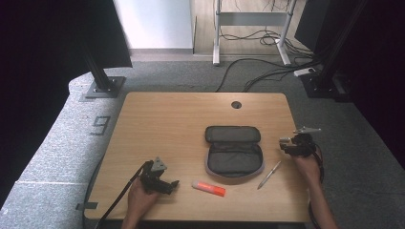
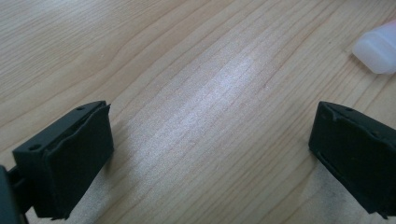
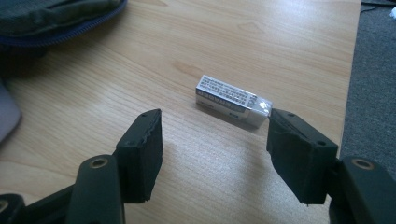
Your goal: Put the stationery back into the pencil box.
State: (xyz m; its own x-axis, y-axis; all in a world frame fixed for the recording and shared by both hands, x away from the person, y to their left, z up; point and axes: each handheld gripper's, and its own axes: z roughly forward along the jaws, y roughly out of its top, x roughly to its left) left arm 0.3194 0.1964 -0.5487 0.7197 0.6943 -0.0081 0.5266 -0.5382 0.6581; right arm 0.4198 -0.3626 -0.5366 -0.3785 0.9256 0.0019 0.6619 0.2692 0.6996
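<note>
- Right gripper (image 3: 215,154): jaws parted and empty, aimed at the small white eraser in its printed sleeve (image 3: 232,100) just ahead, near the table's right edge; evidently lining up a pick.
- Left gripper (image 2: 210,158): jaws wide, empty, parked over bare wooden table (image 2: 187,70), clear of the work.
- Open grey fabric pencil case (image 1: 234,151): lies mid-table, presumably to receive items.

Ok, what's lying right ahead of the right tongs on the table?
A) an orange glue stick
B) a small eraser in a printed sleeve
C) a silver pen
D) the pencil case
B: in the right gripper view the eraser lies on the bare table just beyond the open right tongs.
</note>
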